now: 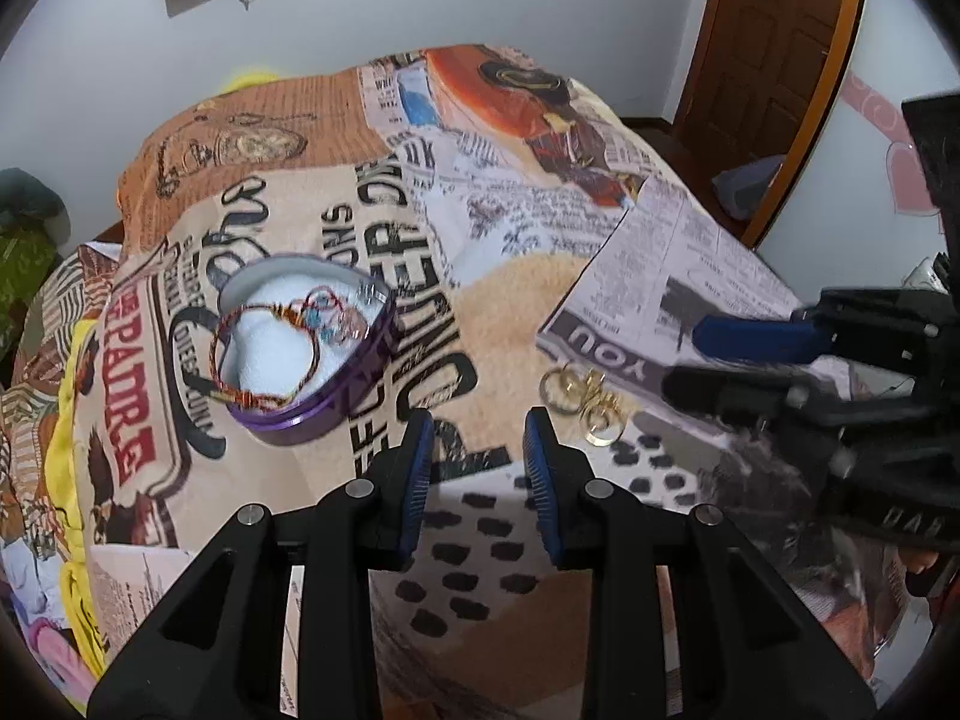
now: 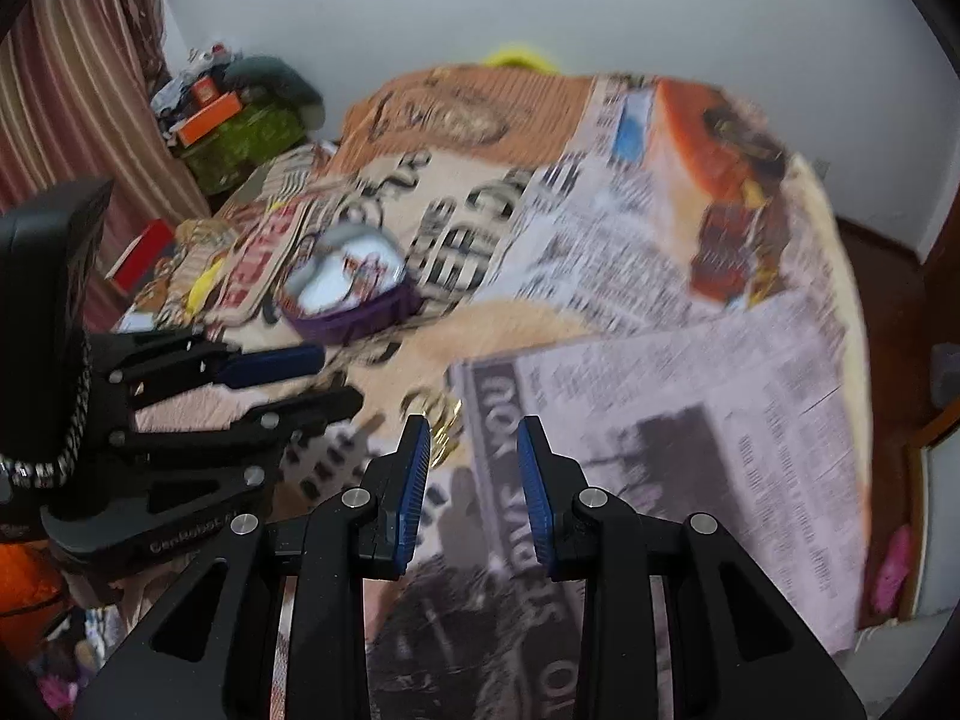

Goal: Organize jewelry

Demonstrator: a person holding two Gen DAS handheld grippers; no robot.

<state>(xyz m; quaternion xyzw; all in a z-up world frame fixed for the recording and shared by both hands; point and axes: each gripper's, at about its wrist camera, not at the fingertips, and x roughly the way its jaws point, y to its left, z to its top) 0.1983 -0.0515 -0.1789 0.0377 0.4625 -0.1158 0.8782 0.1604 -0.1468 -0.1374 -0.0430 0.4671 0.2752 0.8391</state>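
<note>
Where our left hand-held gripper (image 1: 478,426) hangs above the bed, we log its two blue-padded fingers (image 1: 420,468) spread apart with nothing between them. Our right hand-held gripper (image 2: 474,432) shows the same: fingers parted, holding nothing; in the left wrist view it enters from the right edge, gaping too.

Item, gold rings (image 1: 585,402): a small cluster of linked hoops lying on the blanket (image 1: 498,300), just ahead and to the right of the left fingertips, near the tip of the right hand-held gripper. In the right wrist view the same cluster is blurred and sits just beyond the left finger pad (image 2: 414,480); we cannot tell whether it is touched.

Item, purple tin (image 1: 312,348): heart-shaped, lidless, white-lined, resting on the blanket ahead and to the left of the left hand-held gripper, well apart from the gold rings.

Item, bracelet (image 1: 264,348): reddish wire loop with small blue beads, lying inside the purple tin, its lower part draped against the near rim.

Item, blanket: printed with newspaper text, large black lettering, dark spots and orange patches, covering the bed.

Item, surroundings: white wall, wooden door (image 1: 774,60) at upper right, striped curtain (image 2: 78,90) and a heap of boxes (image 2: 222,114) at the far left.
</note>
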